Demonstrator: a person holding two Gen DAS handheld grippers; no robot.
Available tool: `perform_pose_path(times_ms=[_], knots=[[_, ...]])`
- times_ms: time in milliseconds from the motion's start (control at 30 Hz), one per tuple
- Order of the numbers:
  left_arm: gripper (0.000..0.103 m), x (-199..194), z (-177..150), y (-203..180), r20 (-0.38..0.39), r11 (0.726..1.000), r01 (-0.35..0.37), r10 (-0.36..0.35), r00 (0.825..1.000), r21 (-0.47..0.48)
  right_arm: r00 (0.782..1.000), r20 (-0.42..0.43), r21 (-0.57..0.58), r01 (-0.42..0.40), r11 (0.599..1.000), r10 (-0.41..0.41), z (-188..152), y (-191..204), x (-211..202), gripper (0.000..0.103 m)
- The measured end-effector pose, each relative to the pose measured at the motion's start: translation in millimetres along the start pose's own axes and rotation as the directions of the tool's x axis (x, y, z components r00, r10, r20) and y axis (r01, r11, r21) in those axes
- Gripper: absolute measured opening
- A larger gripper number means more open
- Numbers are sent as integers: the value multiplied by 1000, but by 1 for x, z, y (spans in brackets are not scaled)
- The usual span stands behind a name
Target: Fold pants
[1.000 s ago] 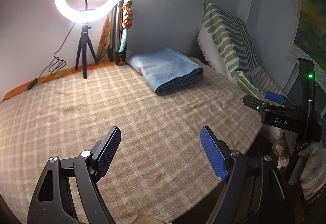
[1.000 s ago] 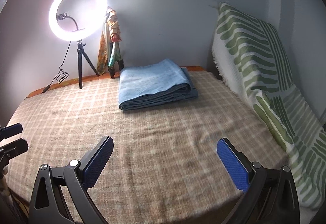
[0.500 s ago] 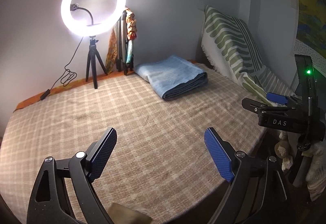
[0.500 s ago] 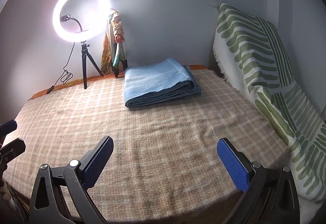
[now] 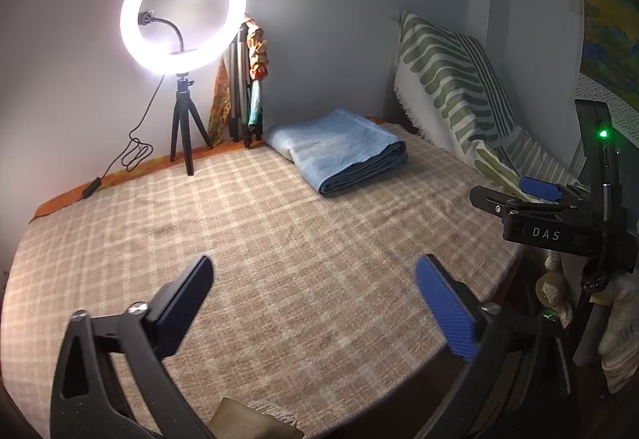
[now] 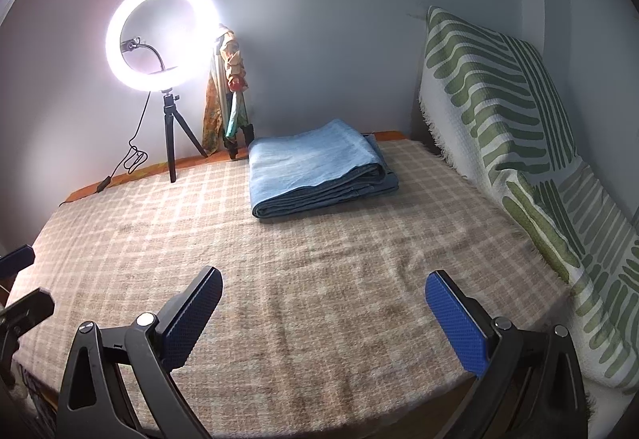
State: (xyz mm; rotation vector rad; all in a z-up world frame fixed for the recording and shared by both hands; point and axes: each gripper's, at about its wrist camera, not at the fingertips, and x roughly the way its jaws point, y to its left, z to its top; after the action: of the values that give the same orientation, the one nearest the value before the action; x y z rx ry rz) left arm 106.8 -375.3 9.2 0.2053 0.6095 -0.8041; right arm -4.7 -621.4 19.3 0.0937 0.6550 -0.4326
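Light blue pants (image 5: pixel 339 149) lie folded in a neat stack at the far side of the checked beige cover (image 5: pixel 279 239); they also show in the right wrist view (image 6: pixel 319 167). My left gripper (image 5: pixel 313 303) is open and empty, held above the near edge of the cover, far from the pants. My right gripper (image 6: pixel 323 313) is open and empty, also above the near edge. The right gripper shows at the right of the left wrist view (image 5: pixel 539 199). The left gripper's fingers (image 6: pixel 16 259) show at the left edge of the right wrist view.
A lit ring light on a small tripod (image 5: pixel 181 40) stands at the back left with its cable trailing. A folded tripod with a scarf (image 5: pixel 243 87) leans on the wall. A green striped throw (image 6: pixel 519 139) covers the right side.
Both grippers have drawn back from the pants and risen a little; the folded stack looks farther off. Both stay open. The pants have not moved.
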Motion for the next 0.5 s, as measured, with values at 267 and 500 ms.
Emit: perform_pose_path(times_ms=[267, 500], knots=[[102, -4, 1, 0, 8, 1000, -18, 18, 1000, 1, 1000, -1, 4, -8, 1000, 8, 0, 1, 0, 103], [102, -4, 1, 2, 12, 1000, -12, 12, 1000, -3, 1000, -1, 4, -11, 1000, 11, 0, 0, 1, 103]])
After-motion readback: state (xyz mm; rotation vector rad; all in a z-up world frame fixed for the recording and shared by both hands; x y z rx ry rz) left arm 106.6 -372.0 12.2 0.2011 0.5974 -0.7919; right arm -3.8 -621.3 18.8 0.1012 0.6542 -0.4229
